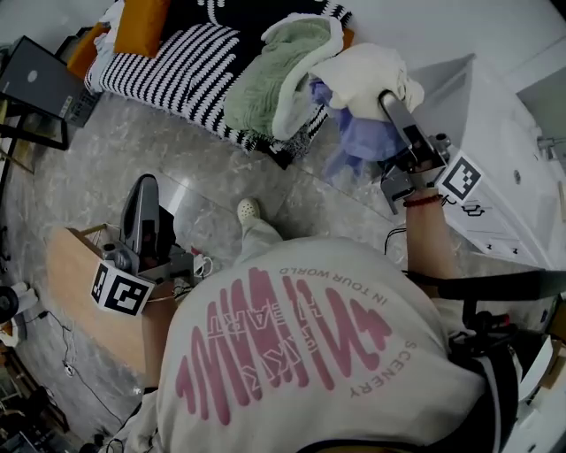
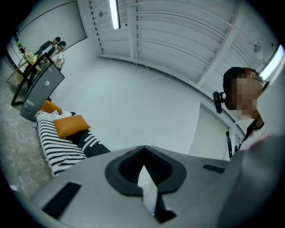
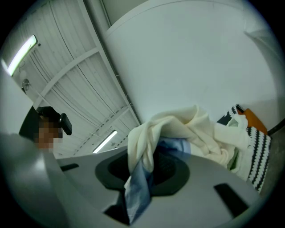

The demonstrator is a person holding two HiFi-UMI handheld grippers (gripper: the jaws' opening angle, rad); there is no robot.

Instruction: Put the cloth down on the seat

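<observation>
Nearest the head view is the person's pale printed shirt (image 1: 301,354), with one shoe (image 1: 248,211) on the grey marbled floor (image 1: 203,168). The left gripper (image 1: 143,190) is held over the near corner of a light wooden counter (image 1: 75,283). Its jaws are brought together, with only a thin pale sliver showing at the seam and nothing gripped. An open wooden box (image 1: 93,234) appears to sit at the counter's edge just behind that gripper. Its contents are hidden and cannot be reported. The right gripper (image 1: 389,102) is raised further out, with its jaws clamped on the cloth (image 1: 367,80). This is a cream piece bunched over the jaw tips, and a blue fold hangs down beneath it. The cloth is held off the seat (image 1: 177,62), at the seat's right end and front edge, with the blue fold over the floor. It is just beside a green and white heap of fabric (image 1: 265,88) lying on the striped cover, possibly touching it. A white cabinet (image 1: 495,133) stands right of the gripper. An orange cushion (image 1: 141,25) rests toward the seat's far left end. A dark monitor (image 1: 35,80) stands beyond that end.
</observation>
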